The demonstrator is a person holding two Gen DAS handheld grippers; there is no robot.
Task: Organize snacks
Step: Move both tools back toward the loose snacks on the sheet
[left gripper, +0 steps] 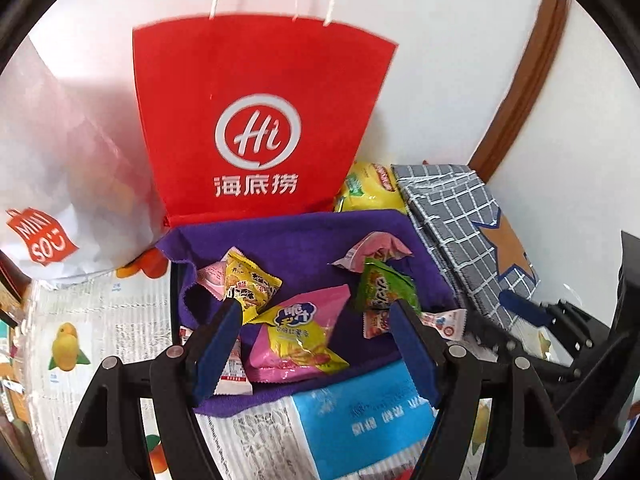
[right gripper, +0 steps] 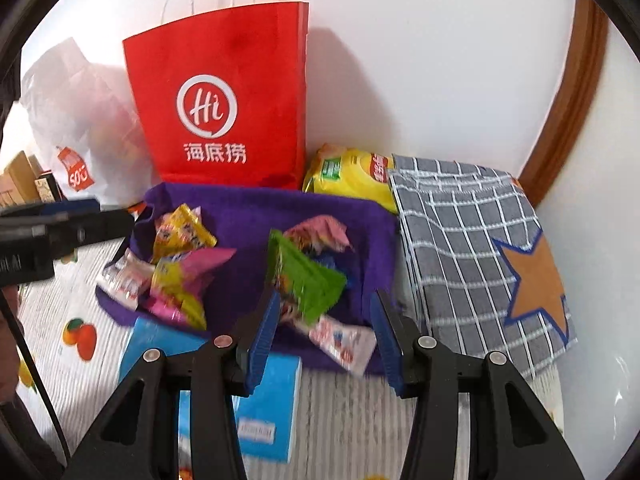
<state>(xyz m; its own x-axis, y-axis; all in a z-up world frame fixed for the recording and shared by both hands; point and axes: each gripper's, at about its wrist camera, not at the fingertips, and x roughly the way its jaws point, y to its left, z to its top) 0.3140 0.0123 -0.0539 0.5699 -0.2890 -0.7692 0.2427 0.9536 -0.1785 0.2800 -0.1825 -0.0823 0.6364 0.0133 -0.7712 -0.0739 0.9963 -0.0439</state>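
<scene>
Just above the right gripper (right gripper: pixel 322 332), at lower centre, the green packet (right gripper: pixel 306 280) stands nearest, long axis slanting lower right; jaws spread, pinching nothing.

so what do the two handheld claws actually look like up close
Both match: the left claw and right claw each have two black plastic fingers shaped like open triangular frames, with round silver pivot pins at the joints. The inner faces carry blue pads with ribbed, toothed edges. In the right wrist view, a thin black cable hangs below the left claw's black body.
</scene>
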